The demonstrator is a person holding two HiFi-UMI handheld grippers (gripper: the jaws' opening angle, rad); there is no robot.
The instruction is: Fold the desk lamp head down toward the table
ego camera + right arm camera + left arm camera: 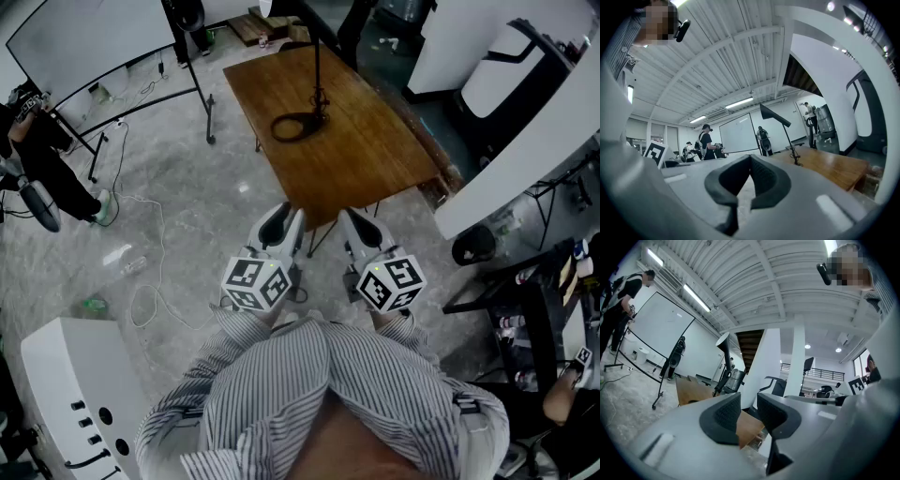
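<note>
A black desk lamp stands on the brown wooden table (375, 159); its round base (296, 127) lies near the table's middle and its thin pole (318, 61) rises straight up. The lamp head (723, 341) is raised, and shows as a dark wedge (775, 115) in the right gripper view. My left gripper (280, 225) is held level in front of my body, short of the table's near edge, open (749, 401) with nothing between its pads. Beside it my right gripper (360, 228) is shut (750, 161) and empty. Both are well apart from the lamp.
A whiteboard on a wheeled stand (94, 47) stands at the left, with a person (33, 141) beside it. Cables (141, 281) trail over the floor. A white cabinet (75, 394) sits at lower left. White curved structures (525, 141) and dark furniture crowd the right.
</note>
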